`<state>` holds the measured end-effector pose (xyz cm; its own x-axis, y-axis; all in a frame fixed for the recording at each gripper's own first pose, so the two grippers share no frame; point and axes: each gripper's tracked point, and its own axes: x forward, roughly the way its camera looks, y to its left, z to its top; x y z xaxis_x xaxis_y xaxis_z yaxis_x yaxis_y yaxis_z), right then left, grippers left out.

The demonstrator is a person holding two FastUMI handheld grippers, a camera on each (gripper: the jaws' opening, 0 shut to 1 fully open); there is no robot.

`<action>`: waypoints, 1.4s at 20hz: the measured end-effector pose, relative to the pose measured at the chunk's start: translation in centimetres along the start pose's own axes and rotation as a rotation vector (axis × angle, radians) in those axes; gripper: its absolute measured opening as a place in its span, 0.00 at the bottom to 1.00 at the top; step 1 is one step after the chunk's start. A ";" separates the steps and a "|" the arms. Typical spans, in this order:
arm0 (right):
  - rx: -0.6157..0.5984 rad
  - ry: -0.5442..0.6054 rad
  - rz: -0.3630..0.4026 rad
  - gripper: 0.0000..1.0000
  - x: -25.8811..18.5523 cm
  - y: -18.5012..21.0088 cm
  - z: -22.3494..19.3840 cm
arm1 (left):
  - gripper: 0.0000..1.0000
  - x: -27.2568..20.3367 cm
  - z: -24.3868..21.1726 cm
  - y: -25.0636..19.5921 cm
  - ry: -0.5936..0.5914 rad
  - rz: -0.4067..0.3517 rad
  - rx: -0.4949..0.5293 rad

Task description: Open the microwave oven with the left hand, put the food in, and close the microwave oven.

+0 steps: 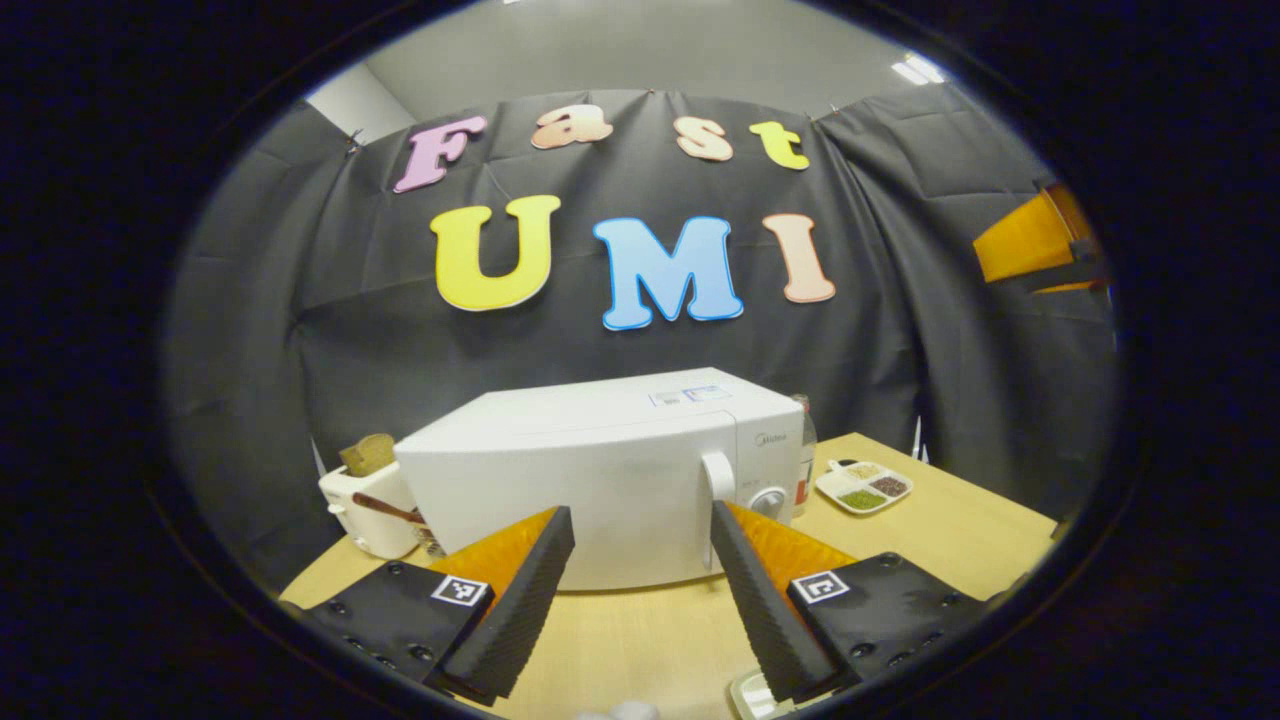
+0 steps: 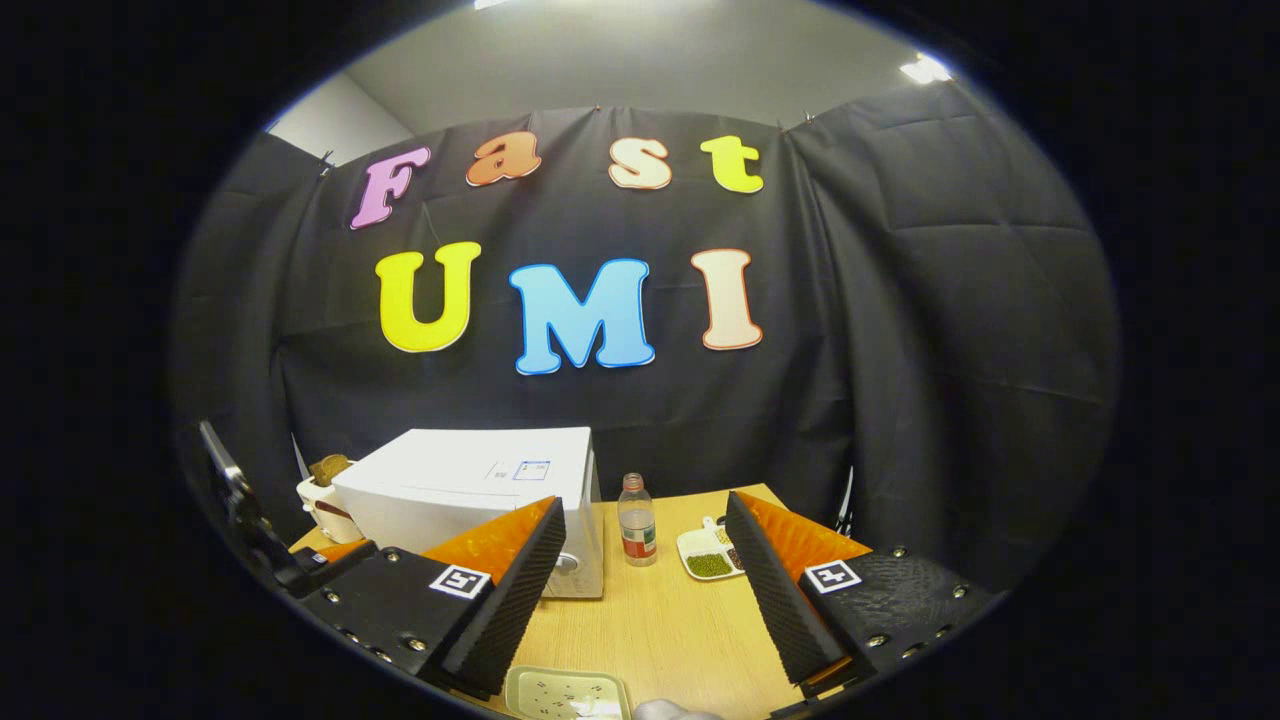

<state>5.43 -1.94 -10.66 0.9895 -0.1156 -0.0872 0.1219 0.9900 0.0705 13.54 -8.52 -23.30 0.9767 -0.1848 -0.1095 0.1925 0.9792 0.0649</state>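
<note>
Left claw: my left claw [image 1: 640, 590] hangs wide apart and empty, aimed at the microwave front, short of touching it.
Right claw: my right claw [image 2: 645, 590] is also spread wide with nothing in it, above the near edge of the surface [image 2: 660, 620].
Microwave: the microwave oven [image 1: 600, 470] sits shut toward the back of the surface, a white box with smooth, hard panels and a gently curved door.
Handle: the door handle [image 1: 718, 478] is a white upright bar at the door's right side, beside a round knob [image 1: 768, 502]. I judge it stiff and slick, so I would close on its middle and pull steadily; the oven looks heavy enough to stay put.
Food: a pale shallow tray [image 2: 568, 693] lies at the near edge under my right claw; contents too blurred to name. It looks light and rigid; I would take it by a rim.
Neighbours: a clear bottle [image 2: 637, 520] and a white divided dish [image 2: 712, 552] stand right of the oven, a toaster [image 1: 365, 505] on its left.
</note>
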 end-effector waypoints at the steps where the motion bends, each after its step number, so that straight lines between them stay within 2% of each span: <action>1: -0.005 -0.009 -0.002 0.98 -0.8 -0.4 0.7 | 0.94 -1.7 1.7 1.1 -0.008 0.015 -0.003; 6: -0.036 -0.034 -0.007 0.98 -4.6 -2.7 2.6 | 0.94 -10.0 9.1 3.3 -0.045 0.029 -0.015; 12: -0.041 -0.061 0.020 0.98 -7.5 -3.1 4.0 | 0.94 -15.7 16.0 3.9 -0.110 0.056 -0.044; 15: -0.052 -0.079 0.046 0.98 -8.4 -2.3 4.7 | 0.94 -16.7 17.8 4.0 -0.126 0.076 -0.077; 20: -0.082 -0.100 0.095 0.98 -9.3 -0.7 5.3 | 0.94 -18.1 18.8 3.4 -0.136 0.090 -0.068; 28: -0.080 -0.096 0.110 0.98 -9.9 0.2 5.7 | 0.94 -19.2 19.8 2.4 -0.165 0.088 -0.079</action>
<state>-3.89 -1.06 -4.14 0.9999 -0.0092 0.0121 0.0093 0.9999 -0.0051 -2.90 -4.27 -1.38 0.9930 -0.1030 0.0579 0.1038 0.9945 -0.0120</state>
